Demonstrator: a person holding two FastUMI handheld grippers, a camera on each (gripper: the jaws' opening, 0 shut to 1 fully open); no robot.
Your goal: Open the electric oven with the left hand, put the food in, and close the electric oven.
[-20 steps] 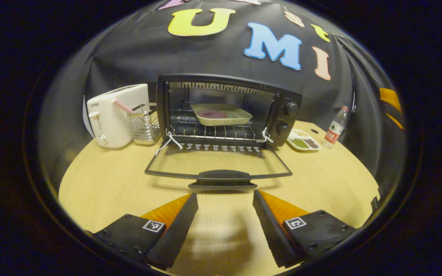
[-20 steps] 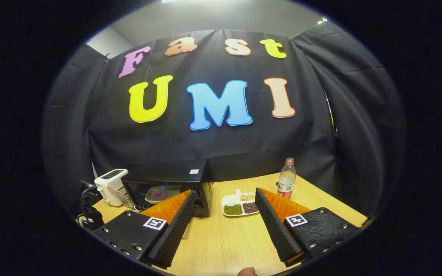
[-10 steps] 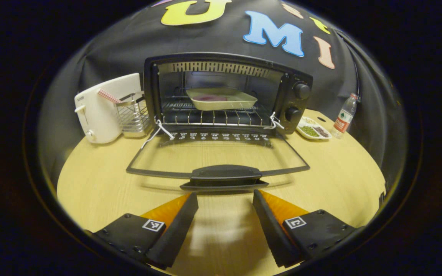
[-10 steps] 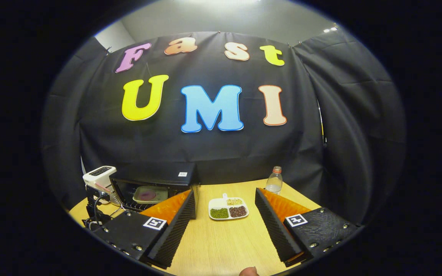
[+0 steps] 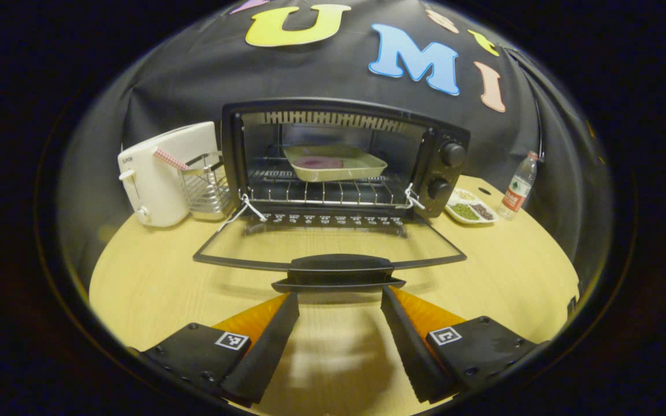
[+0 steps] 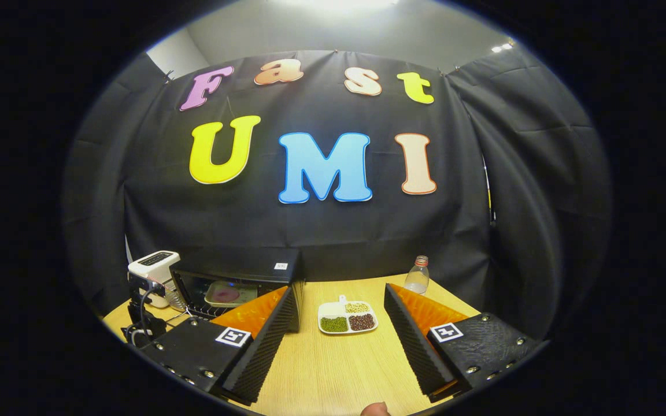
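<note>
Oven (image 5: pixel 344 156): we saw it at the far desk (image 5: pixel 154 277), door (image 5: pixel 330 251) down.
Food tray (image 5: pixel 336 163): inside, on the rack.
Left claw (image 5: pixel 339 300): released, just before the door handle (image 5: pixel 339 270).
Right claw (image 6: pixel 341 294): released, empty.

The oven (image 5: pixel 344 159) is standing on the table (image 5: pixel 154 277), its door (image 5: pixel 333 248) lying flat in front. A tray (image 5: pixel 334 162) is sitting on the rack inside. A toaster (image 5: pixel 162 173) and a wire basket (image 5: pixel 206 188) are standing to its left; a divided dish (image 5: pixel 470 207) and a bottle (image 5: pixel 519 185) are sitting to its right.
</note>
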